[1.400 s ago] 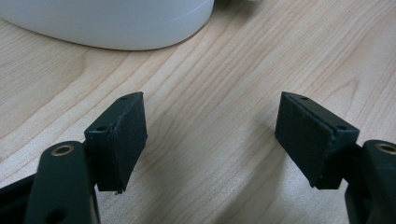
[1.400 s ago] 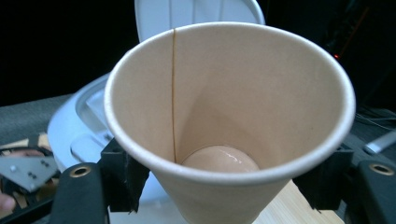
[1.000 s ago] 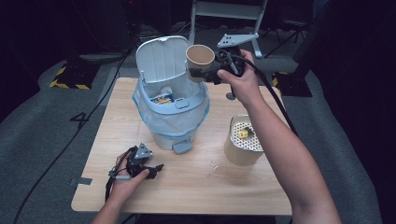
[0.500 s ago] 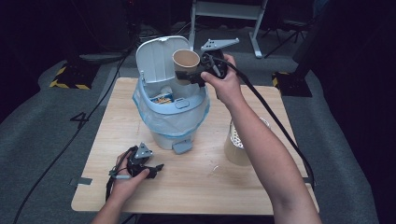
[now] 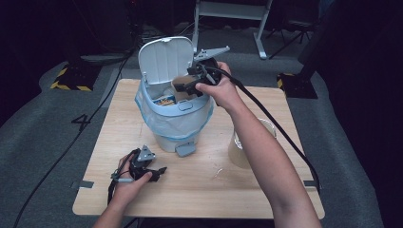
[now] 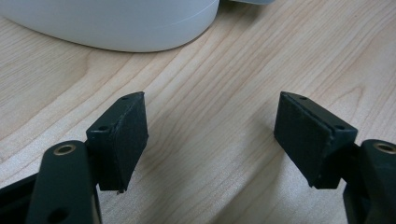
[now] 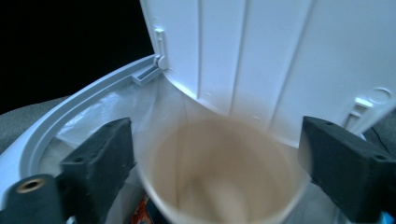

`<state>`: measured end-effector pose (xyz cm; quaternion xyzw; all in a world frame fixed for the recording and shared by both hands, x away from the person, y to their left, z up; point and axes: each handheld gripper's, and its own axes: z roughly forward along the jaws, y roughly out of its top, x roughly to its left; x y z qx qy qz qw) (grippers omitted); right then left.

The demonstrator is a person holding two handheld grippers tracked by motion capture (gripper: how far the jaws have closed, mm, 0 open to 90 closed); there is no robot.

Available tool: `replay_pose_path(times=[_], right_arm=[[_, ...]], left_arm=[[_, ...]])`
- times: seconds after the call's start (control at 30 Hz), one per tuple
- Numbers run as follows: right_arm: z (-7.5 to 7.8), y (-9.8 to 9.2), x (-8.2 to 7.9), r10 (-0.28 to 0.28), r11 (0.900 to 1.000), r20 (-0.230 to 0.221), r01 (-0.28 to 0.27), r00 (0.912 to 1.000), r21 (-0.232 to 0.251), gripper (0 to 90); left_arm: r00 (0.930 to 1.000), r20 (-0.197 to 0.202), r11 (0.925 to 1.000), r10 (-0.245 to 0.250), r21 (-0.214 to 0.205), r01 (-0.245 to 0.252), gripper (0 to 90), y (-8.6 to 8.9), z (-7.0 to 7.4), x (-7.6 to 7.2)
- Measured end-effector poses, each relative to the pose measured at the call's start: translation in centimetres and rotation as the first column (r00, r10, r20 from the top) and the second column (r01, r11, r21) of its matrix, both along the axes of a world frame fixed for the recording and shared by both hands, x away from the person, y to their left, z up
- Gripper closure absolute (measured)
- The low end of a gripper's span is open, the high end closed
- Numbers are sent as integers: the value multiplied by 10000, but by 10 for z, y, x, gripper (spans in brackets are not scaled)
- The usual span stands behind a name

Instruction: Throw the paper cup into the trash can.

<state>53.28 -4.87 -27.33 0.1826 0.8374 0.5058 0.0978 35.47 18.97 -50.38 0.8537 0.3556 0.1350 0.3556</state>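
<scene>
A white pedal bin (image 5: 173,123) with a blue liner stands on the wooden table (image 5: 204,190), its lid (image 5: 164,59) raised. My right gripper (image 5: 190,83) hovers over the bin's mouth. Its jaws have just been opening. A brown paper cup (image 5: 179,84) sits loose between them, tipped into the bin. In the right gripper view the cup (image 7: 219,172) is blurred between the parted pads of the right gripper (image 7: 215,158), in front of the lid (image 7: 280,60). My left gripper (image 5: 159,170) rests open on the table near the front left; nothing lies between the jaws of the left gripper (image 6: 210,135).
A brown paper tub (image 5: 237,147) stands on the table to the right, partly hidden by the right forearm. Rubbish lies inside the bin. The bin's pedal (image 5: 185,149) sticks out toward me. Its white base (image 6: 116,23) is just ahead of the left gripper. Dark floor surrounds the table.
The right hand has carried the cup left and down from beside the lid to the bin's mouth, and its jaws have parted from the cup. The left gripper stayed put.
</scene>
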Motion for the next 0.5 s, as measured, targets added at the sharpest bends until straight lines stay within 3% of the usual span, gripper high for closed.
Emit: replay_pose_path(times=[0.07, 0.13, 0.17, 0.33, 0.5], right_arm=[[2, 0, -2, 51, 10000, 117, -52, 9999, 81, 194], [6, -2, -5, 108, 9998, 447, -117, 9989, 189, 130], [9, -4, -8, 87, 9997, 645, -103, 9979, 241, 174], [16, -9, -12, 57, 9998, 966, -74, 9953, 168, 151], [32, -21, -22, 105, 9999, 1235, -101, 9923, -42, 196]], left_arm=[[10000, 1, 10000, -1, -1, 1, 261, 0, 0, 0], [10000, 0, 10000, -5, 3, 5, 261, 0, 0, 0], [10000, -2, 10000, -4, 1, 4, 261, 0, 0, 0], [10000, -9, 10000, -6, -9, 6, 261, 0, 0, 0], [10000, -10, 10000, 4, -11, -4, 261, 0, 0, 0]])
